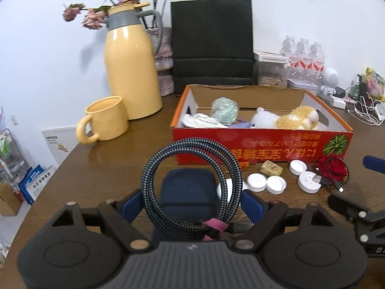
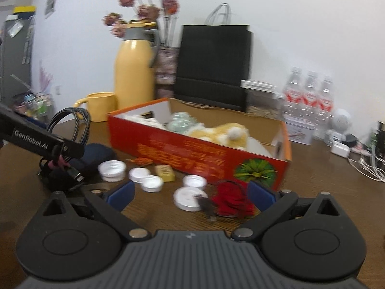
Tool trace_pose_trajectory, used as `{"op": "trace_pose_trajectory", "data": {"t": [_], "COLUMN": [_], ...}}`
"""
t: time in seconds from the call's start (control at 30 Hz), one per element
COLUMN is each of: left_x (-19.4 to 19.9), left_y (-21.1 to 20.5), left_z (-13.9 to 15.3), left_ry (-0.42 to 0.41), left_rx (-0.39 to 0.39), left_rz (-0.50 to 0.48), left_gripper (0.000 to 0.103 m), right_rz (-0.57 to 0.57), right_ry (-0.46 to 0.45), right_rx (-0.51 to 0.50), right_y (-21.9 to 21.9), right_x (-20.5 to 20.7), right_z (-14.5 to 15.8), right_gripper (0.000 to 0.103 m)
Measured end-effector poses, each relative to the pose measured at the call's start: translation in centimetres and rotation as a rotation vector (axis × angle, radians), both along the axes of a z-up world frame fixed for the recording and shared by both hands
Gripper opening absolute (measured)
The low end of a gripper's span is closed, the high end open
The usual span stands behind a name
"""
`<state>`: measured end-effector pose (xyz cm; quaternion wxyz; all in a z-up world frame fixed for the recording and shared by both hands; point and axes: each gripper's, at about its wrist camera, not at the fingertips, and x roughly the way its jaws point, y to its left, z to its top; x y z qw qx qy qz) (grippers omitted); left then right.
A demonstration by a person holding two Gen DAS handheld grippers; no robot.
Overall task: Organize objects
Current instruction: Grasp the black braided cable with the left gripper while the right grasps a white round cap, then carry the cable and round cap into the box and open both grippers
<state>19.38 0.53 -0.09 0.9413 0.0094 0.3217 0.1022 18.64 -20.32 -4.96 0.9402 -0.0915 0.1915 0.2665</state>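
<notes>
My left gripper [image 1: 192,204] is shut on a coiled braided cable [image 1: 192,183], which stands upright between the blue pads above a dark blue pouch [image 1: 187,192]. In the right wrist view the coiled cable [image 2: 72,125] hangs clear of the table from the left gripper's finger [image 2: 45,143]. My right gripper [image 2: 191,196] is open, with a red rose [image 2: 231,200] and a white lid [image 2: 187,198] lying between its pads, untouched. Behind stands a red cardboard box [image 1: 262,144] holding a plush toy [image 1: 288,120] and a green wrapped ball [image 1: 223,110]. Several white lids [image 1: 257,181] lie before the box.
A yellow jug [image 1: 132,67] and yellow mug [image 1: 105,120] stand at the back left, a black paper bag [image 1: 211,45] behind the box. Water bottles [image 1: 303,55], a white figure [image 1: 329,79] and loose wires [image 1: 365,113] fill the back right. The table's edge [image 1: 48,180] runs along the left.
</notes>
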Motion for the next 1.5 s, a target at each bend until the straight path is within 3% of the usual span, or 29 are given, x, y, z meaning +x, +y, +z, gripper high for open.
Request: {"op": "trace_pose_trajectory", "data": {"t": [0.17,0.23,0.3,0.37,0.5,0.57,0.87,0.93,1.0,1.1,1.27,1.5], "left_x": [-1.2,-1.4,-1.5,-1.5,-1.3,-1.2,-0.9,-0.9,-0.7,-0.4,0.5,3.1], "left_y": [2.1,3.0,3.9,4.7,5.9,6.4,7.3,7.2,7.2,7.2,6.6,3.9], "left_z": [0.3,0.5,0.6,0.6,0.8,0.8,0.4,0.3,0.3,0.3,1.4,3.9], "left_ry": [-0.012,-0.014,-0.016,-0.012,-0.016,-0.016,-0.007,-0.004,0.000,-0.003,-0.032,-0.090], "left_rx": [-0.019,-0.025,-0.037,-0.058,-0.071,-0.075,-0.115,-0.112,-0.116,-0.139,-0.135,-0.113], "left_rz": [0.018,0.027,0.041,0.065,0.068,0.064,0.062,0.063,0.063,0.060,0.032,-0.040], "left_gripper": [0.086,0.086,0.086,0.086,0.086,0.086,0.086,0.086,0.086,0.086,0.086,0.086], "right_rz": [0.064,0.084,0.106,0.125,0.162,0.170,0.186,0.199,0.216,0.222,0.195,0.114], "right_ry": [0.034,0.052,0.068,0.098,0.144,0.143,0.157,0.147,0.155,0.160,0.116,0.004], "right_rx": [-0.032,-0.035,-0.021,-0.008,-0.020,-0.033,-0.117,-0.126,-0.133,-0.116,-0.068,0.023], "right_y": [3.4,4.6,5.9,7.1,9.5,10.4,12.6,12.8,13.0,12.7,11.5,7.8], "right_x": [0.1,0.6,1.2,1.9,3.0,3.2,4.1,4.0,4.2,4.2,4.0,4.9], "right_z": [-0.2,-0.3,-0.3,-0.3,-0.9,-1.1,-2.3,-2.4,-2.6,-2.5,-1.3,3.0], "right_gripper": [0.089,0.078,0.058,0.048,0.049,0.053,0.053,0.051,0.040,0.040,0.040,0.040]}}
